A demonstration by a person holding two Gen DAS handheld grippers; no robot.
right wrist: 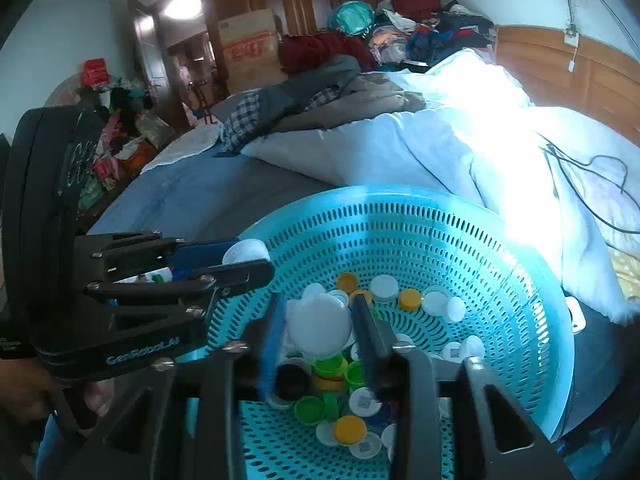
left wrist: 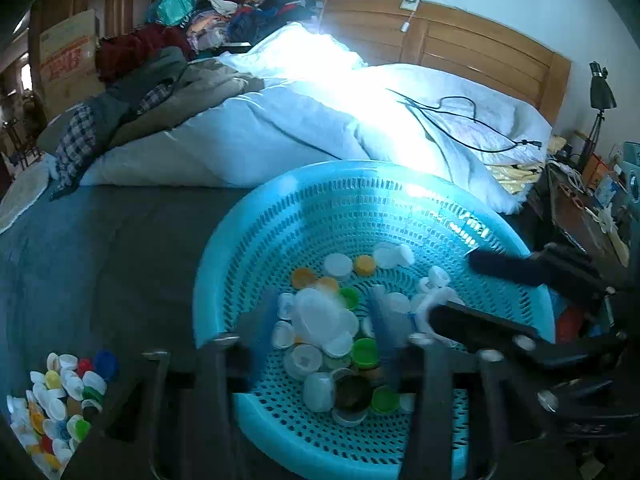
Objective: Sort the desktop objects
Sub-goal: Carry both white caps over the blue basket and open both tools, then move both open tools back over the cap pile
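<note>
Loose pile of bottle caps (left wrist: 56, 404) sits at 8 o'clock on the dark bedspread (left wrist: 100, 248). The left gripper (right wrist: 248, 260) is clamped on a white cap (right wrist: 246, 251) at the blue basket's (right wrist: 540, 300) 9 o'clock rim. The right gripper (right wrist: 320, 332) pinches a big white lid (right wrist: 319, 323) over the caps inside.
</note>
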